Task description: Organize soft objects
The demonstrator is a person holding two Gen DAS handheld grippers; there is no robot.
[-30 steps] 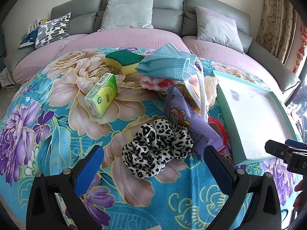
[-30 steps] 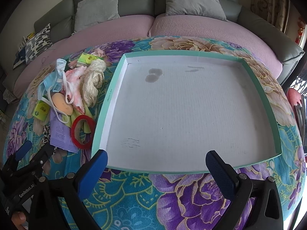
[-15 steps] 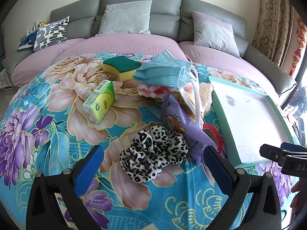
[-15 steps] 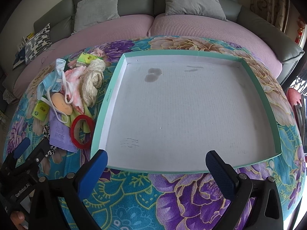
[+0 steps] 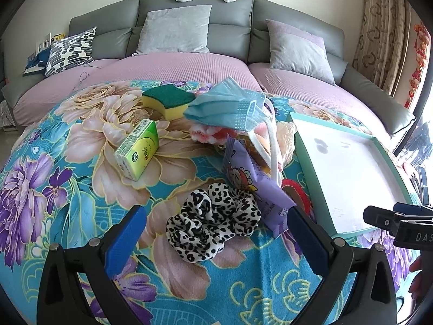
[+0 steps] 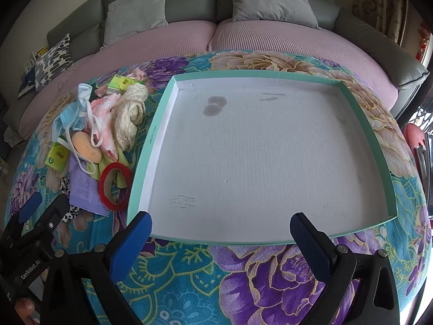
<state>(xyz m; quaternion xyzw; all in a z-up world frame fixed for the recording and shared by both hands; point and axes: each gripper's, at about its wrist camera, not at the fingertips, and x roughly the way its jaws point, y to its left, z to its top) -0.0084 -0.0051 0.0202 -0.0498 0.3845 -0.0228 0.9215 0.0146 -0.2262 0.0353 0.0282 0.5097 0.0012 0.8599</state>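
Observation:
A leopard-print scrunchie [image 5: 213,220] lies on the floral cloth just ahead of my open, empty left gripper [image 5: 216,239]. Behind it sit a purple packet [image 5: 253,181], a red ring [image 5: 296,191], a blue face mask [image 5: 230,107], pink and cream fabric [image 5: 286,140], a green tissue pack [image 5: 138,149] and a yellow-green sponge [image 5: 169,101]. A shallow teal-rimmed white tray [image 6: 270,146] lies in front of my open, empty right gripper [image 6: 220,239]. The pile [image 6: 108,124] sits left of the tray.
The table is round and covered by a floral cloth [image 5: 81,162]. A grey sofa with pink seat cover [image 5: 176,67] and cushions wraps behind it. A curtain [image 5: 384,27] hangs at the far right. The left gripper also shows in the right wrist view [image 6: 38,216].
My left gripper has pulled back and tilted up a little, so the scrunchie and pile sit farther away. The right gripper has barely moved.

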